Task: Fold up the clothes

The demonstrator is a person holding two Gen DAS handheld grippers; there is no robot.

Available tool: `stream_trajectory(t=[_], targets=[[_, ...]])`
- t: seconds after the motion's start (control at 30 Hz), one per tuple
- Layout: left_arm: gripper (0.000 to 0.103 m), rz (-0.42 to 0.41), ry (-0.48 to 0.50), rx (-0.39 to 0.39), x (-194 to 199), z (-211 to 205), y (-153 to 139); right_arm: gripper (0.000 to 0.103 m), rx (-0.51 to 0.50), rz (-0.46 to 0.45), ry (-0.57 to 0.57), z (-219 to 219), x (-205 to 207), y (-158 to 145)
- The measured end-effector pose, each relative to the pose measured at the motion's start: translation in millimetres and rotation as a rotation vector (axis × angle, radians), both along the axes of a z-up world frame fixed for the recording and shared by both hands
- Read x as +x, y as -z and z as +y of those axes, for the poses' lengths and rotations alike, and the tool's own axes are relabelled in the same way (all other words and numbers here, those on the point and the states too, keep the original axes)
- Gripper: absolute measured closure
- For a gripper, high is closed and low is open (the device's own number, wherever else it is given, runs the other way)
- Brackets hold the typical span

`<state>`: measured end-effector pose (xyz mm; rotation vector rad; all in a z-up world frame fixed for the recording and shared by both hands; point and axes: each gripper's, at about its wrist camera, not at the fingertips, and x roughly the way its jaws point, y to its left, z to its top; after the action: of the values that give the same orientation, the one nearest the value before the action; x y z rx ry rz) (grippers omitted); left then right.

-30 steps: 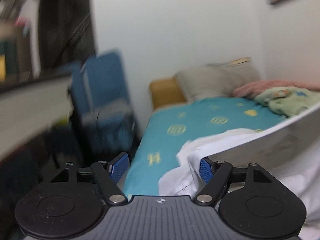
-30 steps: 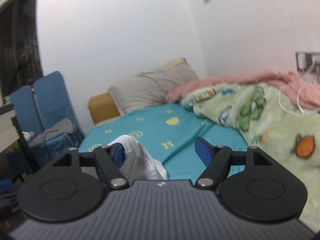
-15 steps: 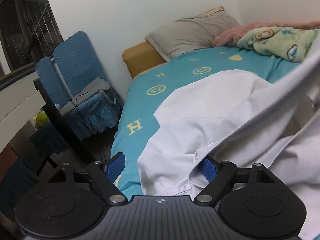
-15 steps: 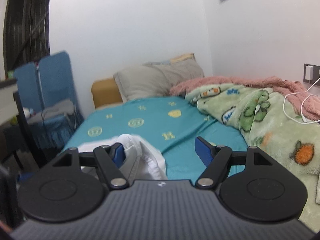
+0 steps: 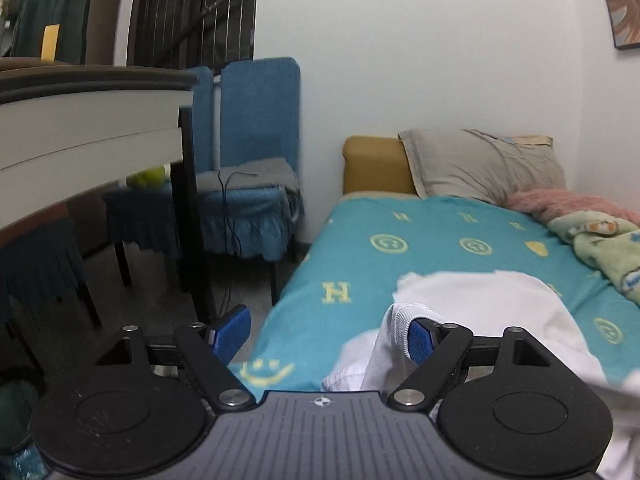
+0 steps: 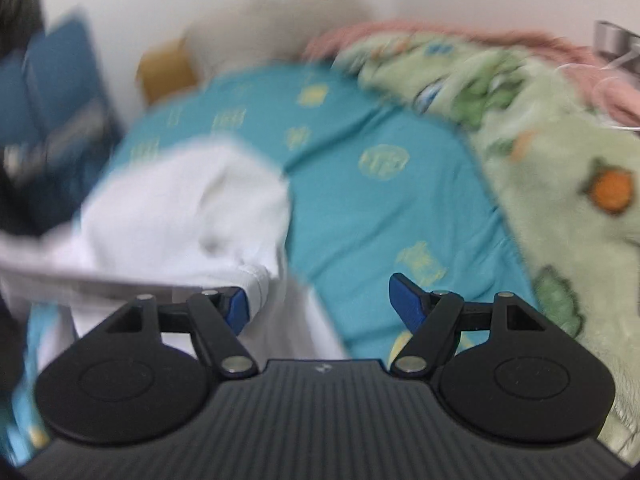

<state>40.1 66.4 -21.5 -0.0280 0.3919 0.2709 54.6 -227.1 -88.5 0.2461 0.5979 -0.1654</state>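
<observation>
Ahead of me the turquoise patterned bed sheet [image 5: 432, 236] lies bare up to the grey pillow [image 5: 480, 168]. The crumpled white garment [image 5: 480, 312] crowds its near edge, the green fleece blanket [image 6: 560, 152] its right edge, the white-fronted desk [image 5: 80, 120] my left.

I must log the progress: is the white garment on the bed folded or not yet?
Not yet folded: the white garment lies loosely bunched on the teal sheet, with one ribbed edge hooked over a fingertip of each gripper.
</observation>
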Motion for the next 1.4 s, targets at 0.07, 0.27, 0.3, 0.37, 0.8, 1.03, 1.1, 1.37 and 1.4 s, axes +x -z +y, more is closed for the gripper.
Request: stream_trajectory(t=[0.07,0.27,0.3,0.37,0.8,1.03,1.1,1.37,1.4], targets=[[0.017,-0.059,-0.005,0.033,-15,-4,-10,0.03,0.032,-0.11,0.043,-8,-13,-14],[0.015,-0.244,-0.036,-0.027,-58,-12,-70,0.03,0.092,-0.372,0.085,-21,-50,-77],[0.015,-0.271,-0.037,-0.037,-64,-13,-85,0.03,0.114,-0.419,0.084,-24,-56,-91],[0.015,-0.325,-0.035,-0.051,-75,-16,-119,0.028,0.115,-0.497,0.083,-26,-68,-123],[0.015,-0.688,0.001,-0.057,-177,-26,-366,0.028,0.029,-0.871,0.011,-24,-184,-361],[0.013,-0.795,0.045,-0.011,-243,-41,-455,0.028,-0.05,-1.03,0.029,-21,-272,-449],[0.013,-0.792,0.061,-0.012,-248,-46,-464,0.028,-0.049,-1.025,0.033,-24,-274,-460],[0.012,-0.655,0.076,-0.037,-160,-34,-421,0.028,-0.034,-0.838,0.021,-25,-177,-420],[0.012,-0.627,0.08,-0.043,-139,-32,-408,0.028,-0.026,-0.799,0.02,-25,-159,-407]])
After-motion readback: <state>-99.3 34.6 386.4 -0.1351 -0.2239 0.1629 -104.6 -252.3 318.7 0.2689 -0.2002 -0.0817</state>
